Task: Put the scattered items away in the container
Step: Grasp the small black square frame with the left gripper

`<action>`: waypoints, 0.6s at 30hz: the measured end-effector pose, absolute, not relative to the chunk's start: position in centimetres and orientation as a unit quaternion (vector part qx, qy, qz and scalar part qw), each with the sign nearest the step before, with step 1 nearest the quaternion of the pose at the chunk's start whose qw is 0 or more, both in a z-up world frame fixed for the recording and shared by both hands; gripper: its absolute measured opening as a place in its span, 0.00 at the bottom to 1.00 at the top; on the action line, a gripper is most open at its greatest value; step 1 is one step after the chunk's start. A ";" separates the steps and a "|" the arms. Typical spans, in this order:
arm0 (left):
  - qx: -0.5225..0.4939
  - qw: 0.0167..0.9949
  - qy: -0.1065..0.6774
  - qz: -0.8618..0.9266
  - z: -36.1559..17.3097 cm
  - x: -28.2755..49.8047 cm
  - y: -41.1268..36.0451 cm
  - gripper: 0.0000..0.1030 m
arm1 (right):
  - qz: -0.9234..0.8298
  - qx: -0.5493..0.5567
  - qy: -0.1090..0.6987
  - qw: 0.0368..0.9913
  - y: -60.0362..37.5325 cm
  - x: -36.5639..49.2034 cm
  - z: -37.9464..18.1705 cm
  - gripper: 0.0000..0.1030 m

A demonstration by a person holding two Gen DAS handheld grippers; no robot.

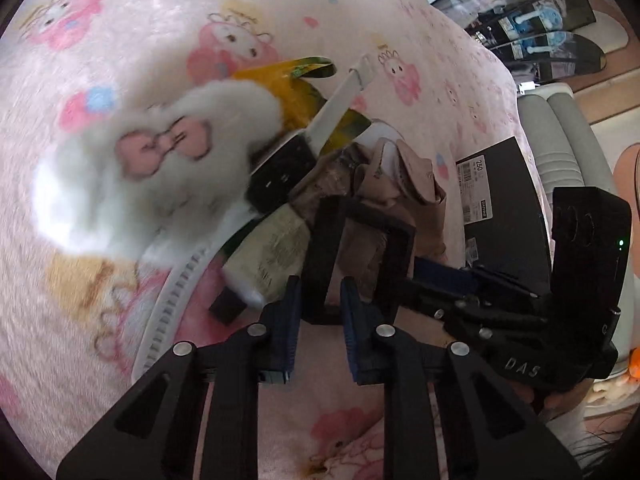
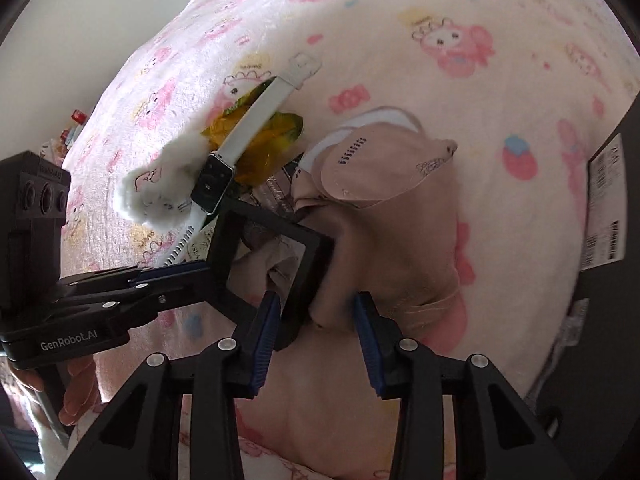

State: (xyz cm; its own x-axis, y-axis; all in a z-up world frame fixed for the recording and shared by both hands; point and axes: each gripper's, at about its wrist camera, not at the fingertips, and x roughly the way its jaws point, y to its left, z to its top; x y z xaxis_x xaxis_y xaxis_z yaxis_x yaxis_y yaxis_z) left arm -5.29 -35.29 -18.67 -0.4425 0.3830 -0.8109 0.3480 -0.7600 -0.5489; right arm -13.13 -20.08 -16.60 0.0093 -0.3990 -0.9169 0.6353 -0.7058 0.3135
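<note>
Left wrist view, left gripper jaws narrowed on a black square frame, right gripper jaws half-closed around frame edge and beige cloth, pink blanket beneath.

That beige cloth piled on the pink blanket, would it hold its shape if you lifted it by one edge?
Probably not. The beige cloth lies crumpled in soft folds, so it would likely droop from wherever it is pinched. It looks thin, so probably light. A fold sits between the right hand-held gripper pads, and trailing parts might drag the smartwatch beside it.
</note>
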 end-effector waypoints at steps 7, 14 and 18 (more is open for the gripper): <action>-0.542 0.007 -0.306 0.782 -17.0 -6.1 -33.7 0.17 | -0.702 0.596 0.084 0.381 -19.7 -13.1 -15.6 0.21; -0.496 0.017 -0.295 0.817 -11.5 -3.6 -31.2 0.17 | -0.727 0.563 0.069 0.387 -17.1 -11.5 -10.6 0.20; -0.479 0.019 -0.291 0.828 -9.0 -2.0 -29.4 0.17 | -0.742 0.546 0.058 0.385 -14.4 -10.0 -7.9 0.20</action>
